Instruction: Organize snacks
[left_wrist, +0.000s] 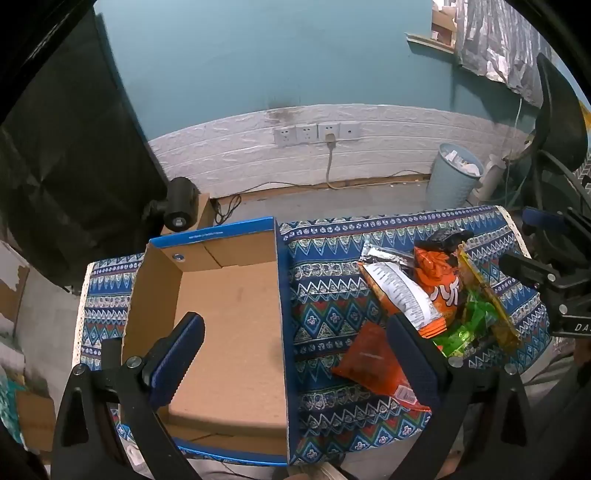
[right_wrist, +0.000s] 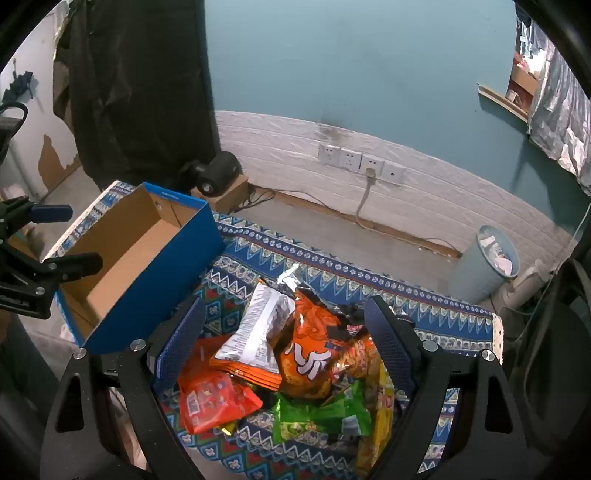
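An empty cardboard box (left_wrist: 229, 314) with blue outer walls stands on the left of the patterned cloth; the right wrist view has this box (right_wrist: 129, 254) at its left. To its right lies a pile of snacks: a big orange bag (right_wrist: 314, 350), a packet with a white printed back (right_wrist: 255, 328), a red-orange packet (right_wrist: 210, 402), a green packet (right_wrist: 321, 413) and a yellow packet (right_wrist: 380, 417). My left gripper (left_wrist: 295, 354) hangs open over the box's right wall, holding nothing. My right gripper (right_wrist: 286, 343) is open above the pile, one finger on each side, not touching it.
The small table's patterned cloth (left_wrist: 325, 266) ends close behind the box and pile. On the floor beyond are a pale blue bin (left_wrist: 454, 177), a black device (left_wrist: 179, 205) on a cardboard block, and cables below the wall sockets (left_wrist: 317, 133). Dark fabric hangs at the left.
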